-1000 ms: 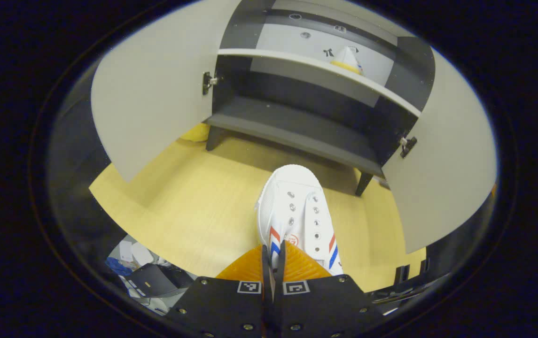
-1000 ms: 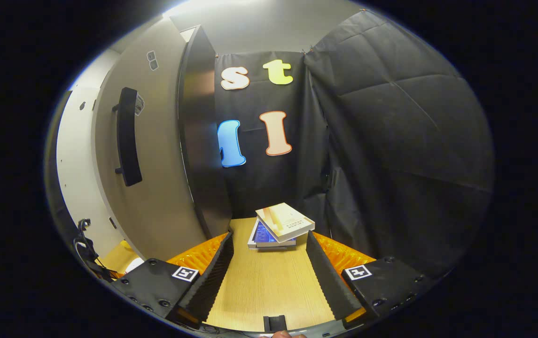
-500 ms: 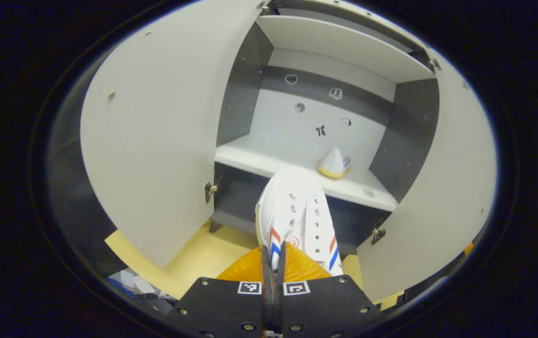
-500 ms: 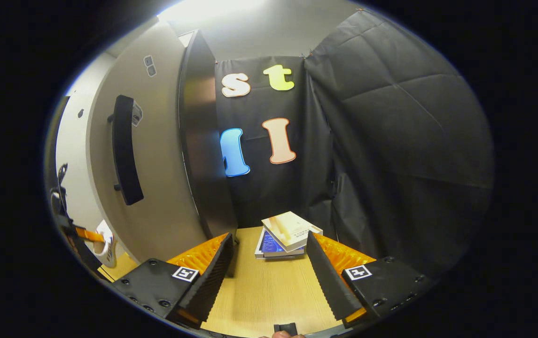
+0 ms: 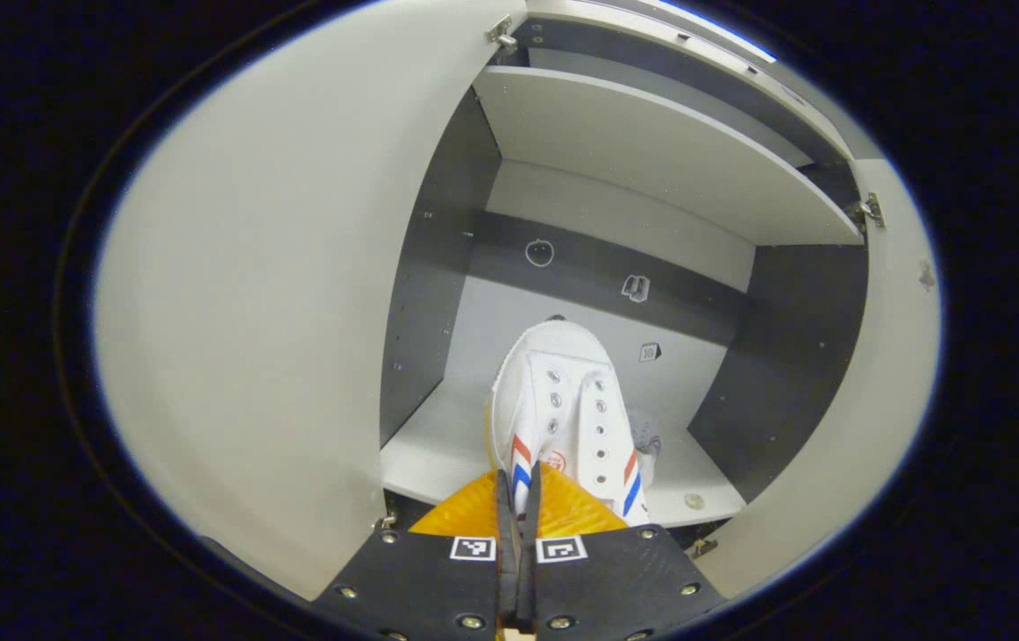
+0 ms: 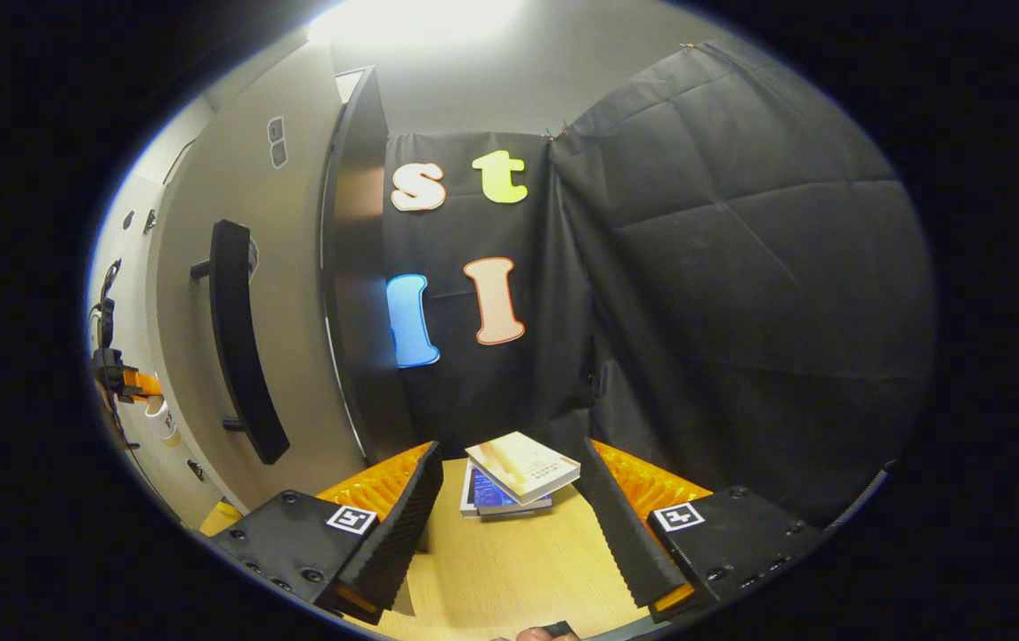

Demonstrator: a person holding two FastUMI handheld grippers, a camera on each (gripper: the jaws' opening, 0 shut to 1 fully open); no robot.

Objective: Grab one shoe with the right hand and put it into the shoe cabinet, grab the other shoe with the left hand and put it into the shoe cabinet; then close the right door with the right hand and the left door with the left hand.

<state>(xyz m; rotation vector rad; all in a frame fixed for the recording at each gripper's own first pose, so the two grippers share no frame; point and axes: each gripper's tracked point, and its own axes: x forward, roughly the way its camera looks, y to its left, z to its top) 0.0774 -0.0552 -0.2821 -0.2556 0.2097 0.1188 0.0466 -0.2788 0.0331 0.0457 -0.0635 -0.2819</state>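
**Between the open doors, second shoe at the shelf**

At the mouth of the shoe cabinet (image 5: pixel 447 294), your left tongs (image 5: pixel 518 507) are clamped on the heel end of the white shoe (image 5: pixel 562 409), toe pointing inward so it can slide straight onto the middle shelf (image 5: pixel 424 458). Another shoe (image 5: pixel 647 441) seems to peek out just right of it, mostly hidden. Your right tongs (image 6: pixel 509 507) hang spread wide and empty over the bench (image 6: pixel 509 579), beside the right door (image 6: pixel 295 356) and near its handle (image 6: pixel 238 347), well placed for closing.
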